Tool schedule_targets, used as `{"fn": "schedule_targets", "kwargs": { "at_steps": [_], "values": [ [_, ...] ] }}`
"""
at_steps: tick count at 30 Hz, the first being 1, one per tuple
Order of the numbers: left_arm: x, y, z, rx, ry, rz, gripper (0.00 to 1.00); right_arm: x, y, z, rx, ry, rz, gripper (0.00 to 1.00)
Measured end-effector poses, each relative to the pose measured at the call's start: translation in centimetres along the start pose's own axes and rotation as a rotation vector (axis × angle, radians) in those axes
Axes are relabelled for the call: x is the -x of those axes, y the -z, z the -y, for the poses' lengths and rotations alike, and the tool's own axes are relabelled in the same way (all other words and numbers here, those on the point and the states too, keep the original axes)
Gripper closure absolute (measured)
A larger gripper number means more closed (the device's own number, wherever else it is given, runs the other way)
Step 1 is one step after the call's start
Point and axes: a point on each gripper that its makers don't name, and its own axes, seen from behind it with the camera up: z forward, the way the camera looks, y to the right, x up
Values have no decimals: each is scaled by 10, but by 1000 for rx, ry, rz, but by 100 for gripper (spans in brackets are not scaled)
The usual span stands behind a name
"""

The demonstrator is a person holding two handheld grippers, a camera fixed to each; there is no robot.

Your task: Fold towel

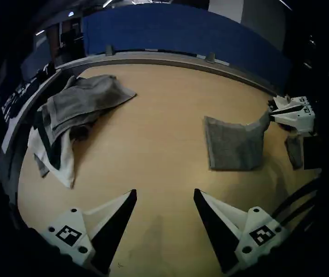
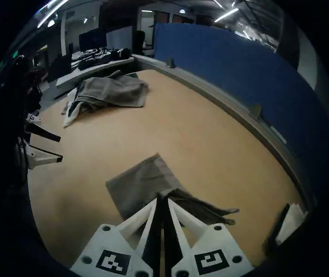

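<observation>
My right gripper [image 2: 163, 201] was clamped, seemingly firmly, on a corner of the grey towel [image 2: 139, 184] lying mid-bench [image 2: 196, 134]. My left gripper [image 1: 164, 195] hung wide open, empty. The towel looked soft and floppy, best pinched at corners.

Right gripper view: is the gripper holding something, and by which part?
Yes: the right gripper holds the small grey towel by one corner, jaws shut on it.

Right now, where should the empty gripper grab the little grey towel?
Probably the free far-left corner of the small towel in the left gripper view, on the same edge as the corner the right gripper pinches. It lies flat, so the open left gripper should come low across the table from that left side, one finger sliding underneath.
</observation>
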Motion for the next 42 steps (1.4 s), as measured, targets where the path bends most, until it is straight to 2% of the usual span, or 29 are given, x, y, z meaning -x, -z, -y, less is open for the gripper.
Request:
{"fn": "schedule_targets", "kwargs": {
  "at_steps": [10,15,19,24,27,36,40,42],
  "values": [
    [33,28,45,-66,113,-3,9,-14,-32,44,-88,85,32,98],
    [50,41,62,-92,161,-4,8,-9,-51,67,-136,132,71,98],
    [63,49,72,-117,181,-3,8,-1,-74,85,-174,166,109,98],
    [78,57,78,-136,198,-1,8,14,-102,105,-216,165,161,98],
    [86,58,80,-137,210,4,8,24,-113,110,-218,160,188,98],
    [87,60,80,-132,218,1,8,25,-112,111,-214,169,190,97],
    [83,60,78,-128,209,-2,8,21,-110,111,-207,165,179,91],
    [82,60,78,-128,205,-2,8,19,-108,110,-204,165,170,82]
  ]
}}
